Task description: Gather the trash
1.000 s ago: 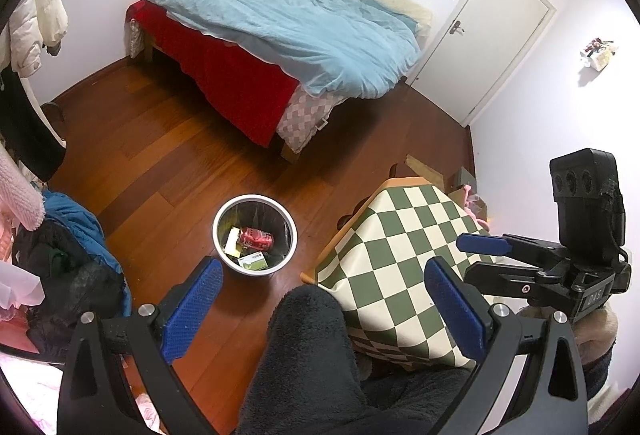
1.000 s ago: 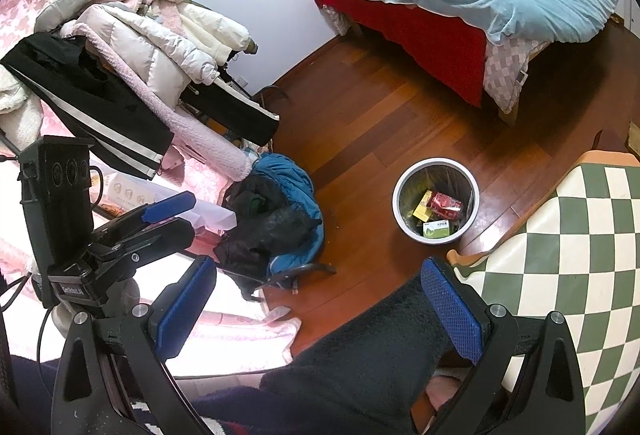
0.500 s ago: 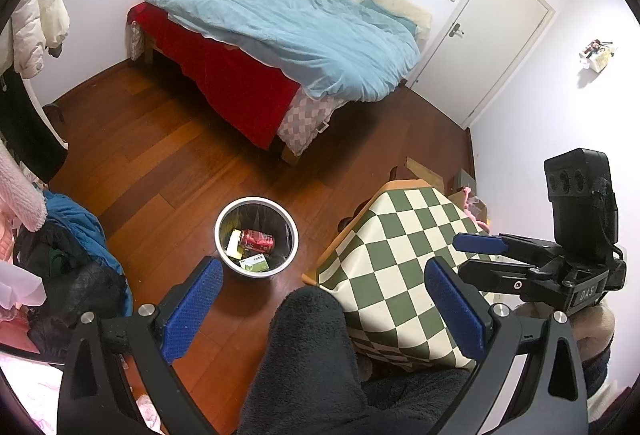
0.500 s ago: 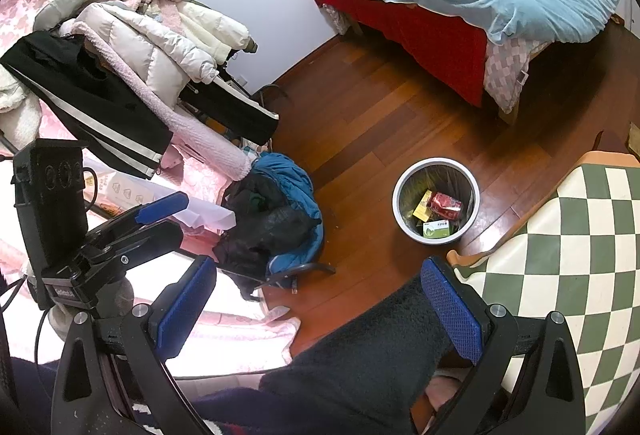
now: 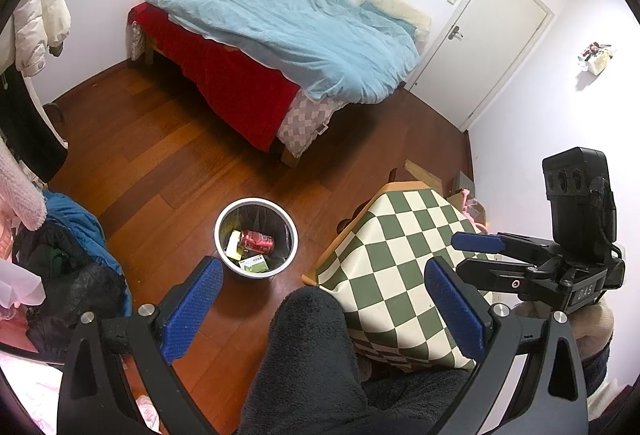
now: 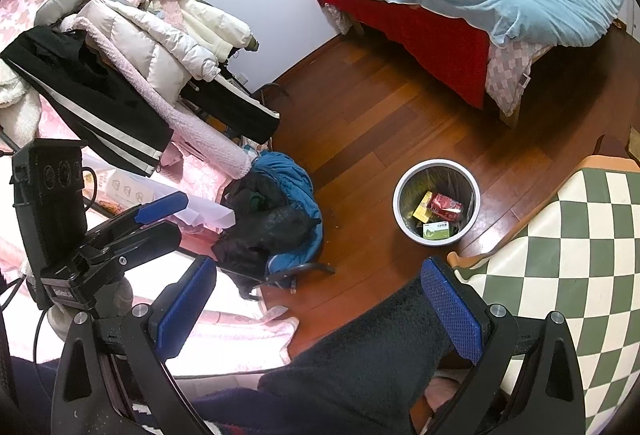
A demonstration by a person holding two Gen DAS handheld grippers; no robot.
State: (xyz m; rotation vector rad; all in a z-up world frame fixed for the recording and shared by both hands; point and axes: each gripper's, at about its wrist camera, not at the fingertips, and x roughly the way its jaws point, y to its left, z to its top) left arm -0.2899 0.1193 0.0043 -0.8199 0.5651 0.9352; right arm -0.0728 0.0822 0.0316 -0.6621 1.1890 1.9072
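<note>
Left wrist view: the left gripper point(image 5: 322, 297) is held high above the floor point(image 5: 132, 139), its blue-padded fingers point(image 5: 192, 309) spread wide with nothing between them. Below and between the fingers lies a dark fleece-clad leg point(image 5: 316, 359) of the person. A round bin point(image 5: 256, 238) stands on the floor just beside the corner of a table point(image 5: 404, 267) covered in green-and-white checks. Inside the bin lie a red can point(image 5: 257, 240), a yellow packet point(image 5: 233, 241) and a green-and-white box point(image 5: 253, 264). The right gripper point(image 5: 476, 255) appears at the right edge, above the table, carrying its black camera block; from this side its state cannot be told. A bed point(image 5: 280, 51) with a blue duvet stands against the far wall, near a closed white door point(image 5: 484, 47).

Right wrist view: the right gripper point(image 6: 318, 305) is likewise spread wide and empty, with the leg point(image 6: 360, 363) under it. The bin point(image 6: 436, 202) shows the same can point(image 6: 444, 206), packet point(image 6: 422, 207) and box point(image 6: 436, 229). To the left, a heap of clothes point(image 6: 120, 47) hangs over a rack, and a chair point(image 6: 276, 223) piled with dark and blue garments stands near the bin. The left gripper point(image 6: 160, 219) enters at the left edge; its fingers are seen side-on.
</note>
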